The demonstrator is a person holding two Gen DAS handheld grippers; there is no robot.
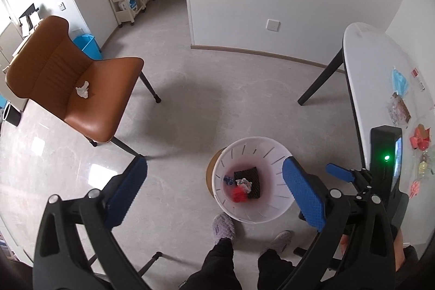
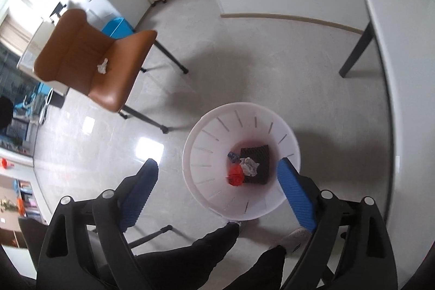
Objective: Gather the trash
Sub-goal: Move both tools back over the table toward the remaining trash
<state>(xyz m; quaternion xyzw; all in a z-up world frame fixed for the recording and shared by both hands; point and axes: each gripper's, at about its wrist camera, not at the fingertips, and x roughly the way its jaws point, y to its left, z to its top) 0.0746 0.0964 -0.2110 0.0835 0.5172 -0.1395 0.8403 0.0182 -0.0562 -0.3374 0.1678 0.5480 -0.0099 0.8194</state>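
Both of my tongs hang spread apart and carrying nothing above the floor, the left tongs (image 1: 214, 195) and the right tongs (image 2: 217, 186) each looking down on the white waste basket (image 1: 274, 154) that stands on the floor just beside the worktop (image 1: 380, 67). In the basket I see a dark foam piece (image 2: 258, 156), a crumpled white tissue (image 2: 250, 166), a red scrap (image 2: 235, 175) and a small blue wrapper (image 2: 232, 155). Another crumpled tissue (image 1: 82, 90) lies on the seat of the brown chair (image 1: 108, 89), well apart from the basket. On the worktop, near its edge, I can make out a blue mask (image 1: 399, 80), a clear wrapper (image 1: 398, 110) and red scraps (image 1: 420, 139).
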